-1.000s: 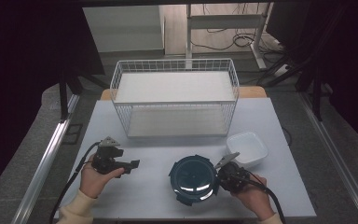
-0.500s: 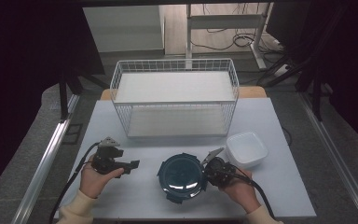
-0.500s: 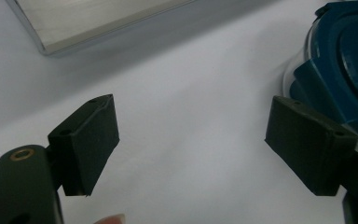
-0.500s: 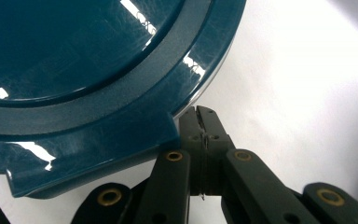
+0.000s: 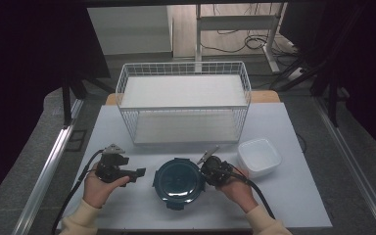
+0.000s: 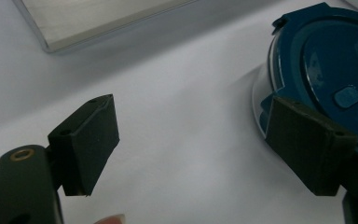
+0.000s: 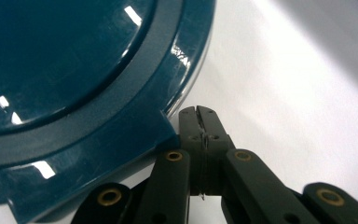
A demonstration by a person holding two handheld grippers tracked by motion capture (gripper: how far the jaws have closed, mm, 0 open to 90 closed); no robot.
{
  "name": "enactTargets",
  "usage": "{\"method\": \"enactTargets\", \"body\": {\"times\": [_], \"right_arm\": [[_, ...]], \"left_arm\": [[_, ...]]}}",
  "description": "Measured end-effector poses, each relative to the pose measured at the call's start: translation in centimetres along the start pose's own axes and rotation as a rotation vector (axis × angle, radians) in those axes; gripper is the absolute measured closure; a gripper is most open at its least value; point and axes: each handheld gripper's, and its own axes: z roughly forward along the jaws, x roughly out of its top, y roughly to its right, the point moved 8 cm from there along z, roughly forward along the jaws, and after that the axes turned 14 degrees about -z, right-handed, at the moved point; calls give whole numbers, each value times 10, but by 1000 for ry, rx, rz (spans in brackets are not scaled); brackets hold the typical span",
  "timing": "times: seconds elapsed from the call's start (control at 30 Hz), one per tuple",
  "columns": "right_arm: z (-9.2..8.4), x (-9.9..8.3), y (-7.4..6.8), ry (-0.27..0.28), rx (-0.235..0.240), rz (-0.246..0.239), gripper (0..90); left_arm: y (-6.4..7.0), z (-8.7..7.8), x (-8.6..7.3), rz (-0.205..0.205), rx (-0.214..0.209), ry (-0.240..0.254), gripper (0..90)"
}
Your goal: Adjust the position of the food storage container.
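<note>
In the high view, a round dark-blue container (image 5: 178, 181) with a lid is seen on the white tabletop (image 5: 127, 205), close to the middle of its near edge. The right gripper (image 5: 206, 172) is held in a hand (image 5: 237, 188) at the container's right side, its tips at the rim; a cable trails from it toward the near right corner. The left gripper (image 5: 138, 174) is held in the other hand (image 5: 98, 188) near the near left corner, pointed toward the container and kept apart from it, with bare table between. A white wire basket (image 5: 183, 110) stands across the far half of the tabletop, and a white square tub (image 5: 259, 156) is placed toward the right edge, just beyond the right hand.

In the left gripper view, the two black jaws are spread wide with nothing between them but white tabletop (image 6: 177, 154). The blue container (image 6: 328, 70) is seen at the upper right, partly covered by the right-hand jaw, its clear wall visible under the lid. A fingertip is glimpsed at the bottom edge, and a corner of the basket's base (image 6: 88, 18) at the top.

In the right gripper view, the jaws are pressed fully together, pad against pad, and nothing is clamped between them. Their closed tips are set against the container (image 7: 74, 79) just under the lid's edge, beside a projecting tab of the lid (image 7: 140, 140). White tabletop (image 7: 298, 107) is seen to the right
</note>
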Motion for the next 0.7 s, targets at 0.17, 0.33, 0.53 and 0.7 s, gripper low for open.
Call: {"method": "enactTargets", "body": {"times": [0.17, 0.33, 0.53, 0.7], "right_arm": [[6, 6, 5, 28, 30, 15, 895], [3, 5, 8, 61, 22, 20, 895], [-31, 6, 15, 168, -56, 48, 892], [-48, 3, 17, 226, -73, 69, 887]], "left_arm": [[0, 0, -1, 4, 0, -3, 164], [-1, -2, -1, -4, 2, 5, 164], [0, -6, 0, -8, -6, 21, 165], [4, -5, -1, -7, -26, 20, 167]]}}
